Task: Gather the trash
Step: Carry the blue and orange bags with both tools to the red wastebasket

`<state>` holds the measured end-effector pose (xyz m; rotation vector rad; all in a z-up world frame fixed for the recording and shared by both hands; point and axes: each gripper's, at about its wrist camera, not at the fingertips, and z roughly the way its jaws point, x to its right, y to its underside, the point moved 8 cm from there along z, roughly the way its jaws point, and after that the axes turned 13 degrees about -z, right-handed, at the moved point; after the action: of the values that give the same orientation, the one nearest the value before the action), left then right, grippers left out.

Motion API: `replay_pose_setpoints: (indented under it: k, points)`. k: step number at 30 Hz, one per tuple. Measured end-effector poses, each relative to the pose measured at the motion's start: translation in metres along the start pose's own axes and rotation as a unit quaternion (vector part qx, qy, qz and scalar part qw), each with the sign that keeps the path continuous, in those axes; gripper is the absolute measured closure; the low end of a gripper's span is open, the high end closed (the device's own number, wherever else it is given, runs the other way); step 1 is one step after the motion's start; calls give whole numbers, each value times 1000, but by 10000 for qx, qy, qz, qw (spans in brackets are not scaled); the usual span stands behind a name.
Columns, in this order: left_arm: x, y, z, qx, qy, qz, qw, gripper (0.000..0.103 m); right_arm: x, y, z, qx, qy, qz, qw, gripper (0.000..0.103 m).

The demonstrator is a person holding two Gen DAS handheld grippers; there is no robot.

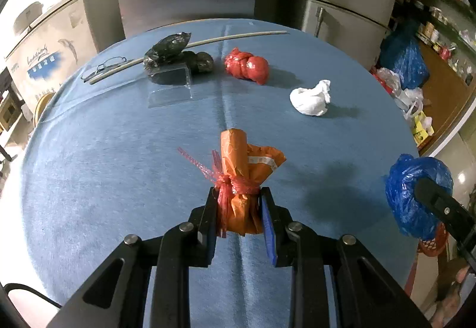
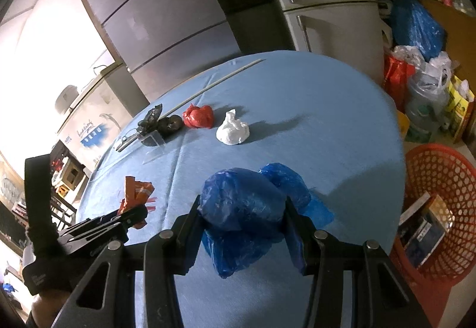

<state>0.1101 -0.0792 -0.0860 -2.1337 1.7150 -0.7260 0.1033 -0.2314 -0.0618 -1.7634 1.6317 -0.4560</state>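
Landmark for all positions: the red basket (image 2: 437,209), standing on the floor just off the right edge of the blue table (image 1: 119,179); it already contains flat boxed items

Left gripper (image 1: 239,209): fingers closed narrow on the orange wrapper bundle (image 1: 241,176), gripping below its red tie so the bundle stands upright and its loose upper folds stay clear of the pads. It sits well apart from the basket, toward the table's left side. Whether the bundle rests on the cloth or is lifted cannot be determined

Right gripper (image 2: 242,219): fingers set moderately wide and pressed against both flanks of the blue plastic bag (image 2: 247,209), which bulges above and below the pads. This item is the one nearest the basket, so it is probably the first deposit

Remaining trash, all farther from the basket than the blue bag: white wad (image 2: 232,129), then red crumpled bag (image 2: 198,117), then black bag (image 1: 169,50). Eyeglasses (image 1: 102,67) and a long stick (image 1: 190,45) lie farthest away; these are probably not trash
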Motion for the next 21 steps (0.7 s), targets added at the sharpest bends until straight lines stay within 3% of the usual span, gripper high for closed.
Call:
replay_pose_setpoints:
  k: [10, 21]
  points:
    - [23, 8, -2, 10, 2, 304, 9995, 76, 23, 5, -14, 148, 53, 263, 9995, 51]
    - [74, 15, -4, 4, 227, 787, 9966, 76, 78, 11, -43, 387, 361, 670, 9963, 51]
